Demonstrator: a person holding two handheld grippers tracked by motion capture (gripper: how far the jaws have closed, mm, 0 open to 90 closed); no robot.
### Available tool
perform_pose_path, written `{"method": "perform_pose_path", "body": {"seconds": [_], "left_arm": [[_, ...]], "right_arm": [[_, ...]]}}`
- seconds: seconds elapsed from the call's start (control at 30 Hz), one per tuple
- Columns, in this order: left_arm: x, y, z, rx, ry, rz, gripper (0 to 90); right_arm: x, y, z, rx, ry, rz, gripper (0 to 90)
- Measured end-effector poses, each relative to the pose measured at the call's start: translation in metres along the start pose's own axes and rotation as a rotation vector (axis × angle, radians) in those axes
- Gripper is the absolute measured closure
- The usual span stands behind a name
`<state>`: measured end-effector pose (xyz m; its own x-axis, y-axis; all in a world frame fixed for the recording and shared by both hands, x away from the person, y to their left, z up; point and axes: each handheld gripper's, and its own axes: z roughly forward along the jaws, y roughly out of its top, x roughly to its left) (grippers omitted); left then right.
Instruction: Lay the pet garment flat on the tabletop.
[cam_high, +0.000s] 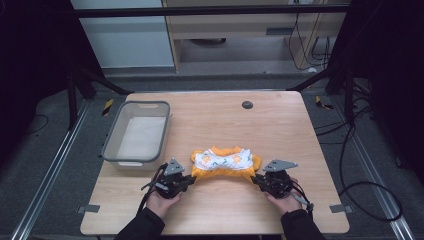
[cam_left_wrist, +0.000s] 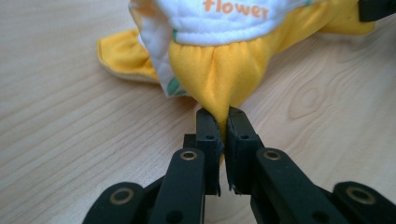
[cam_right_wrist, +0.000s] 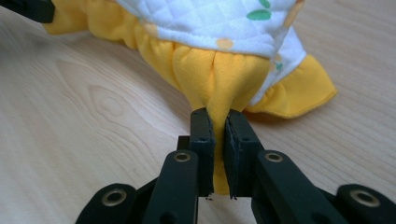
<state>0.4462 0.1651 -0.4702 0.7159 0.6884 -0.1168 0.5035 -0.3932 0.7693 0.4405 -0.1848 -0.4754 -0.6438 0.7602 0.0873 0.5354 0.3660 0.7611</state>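
Observation:
A small yellow garment (cam_high: 225, 164) with a white quilted panel printed with green and orange lies near the table's front, stretched between both grippers. My left gripper (cam_high: 190, 179) is shut on the garment's left yellow corner; in the left gripper view the yellow cloth (cam_left_wrist: 219, 70) is pinched between the black jaws of that gripper (cam_left_wrist: 223, 122). My right gripper (cam_high: 256, 180) is shut on the right corner, and the right gripper view shows gathered yellow fabric (cam_right_wrist: 219, 74) running down between the jaws of this gripper (cam_right_wrist: 219, 122). The word "flower" shows on the white panel (cam_left_wrist: 224, 18).
A grey plastic basket (cam_high: 113, 136) with a pale bottom stands at the table's left, just beyond my left gripper. A dark round grommet (cam_high: 247, 104) sits near the far edge. Bare wood lies right of and behind the garment.

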Motion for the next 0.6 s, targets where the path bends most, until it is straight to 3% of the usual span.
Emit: {"method": "perform_pose_path", "body": {"seconds": [0.13,0.23,0.33,0.47,0.5,0.57,0.6], "left_arm": [[-0.006,0.003,-0.031,-0.047,-0.044,0.022,85.0],[-0.010,0.002,-0.053,-0.075,-0.080,0.003,84.9],[-0.011,-0.004,-0.055,-0.044,-0.091,-0.014,84.6],[-0.012,-0.018,-0.041,0.054,-0.079,-0.035,81.8],[-0.011,-0.021,-0.035,0.073,-0.069,-0.031,80.5],[-0.012,-0.024,-0.025,0.098,-0.010,0.029,71.2],[-0.011,-0.025,-0.022,0.106,0.000,0.050,67.0]], "right_arm": [[0.006,0.003,-0.021,-0.045,0.046,-0.008,82.2],[0.014,0.005,-0.038,-0.080,0.095,-0.010,81.6],[0.021,0.001,-0.049,-0.084,0.133,-0.013,80.7],[0.020,-0.011,-0.041,-0.013,0.135,0.013,76.1],[0.019,-0.013,-0.036,0.021,0.126,0.025,75.0],[0.016,-0.018,-0.027,0.057,0.091,0.030,72.3],[0.014,-0.020,-0.024,0.070,0.079,0.033,72.1]]}}
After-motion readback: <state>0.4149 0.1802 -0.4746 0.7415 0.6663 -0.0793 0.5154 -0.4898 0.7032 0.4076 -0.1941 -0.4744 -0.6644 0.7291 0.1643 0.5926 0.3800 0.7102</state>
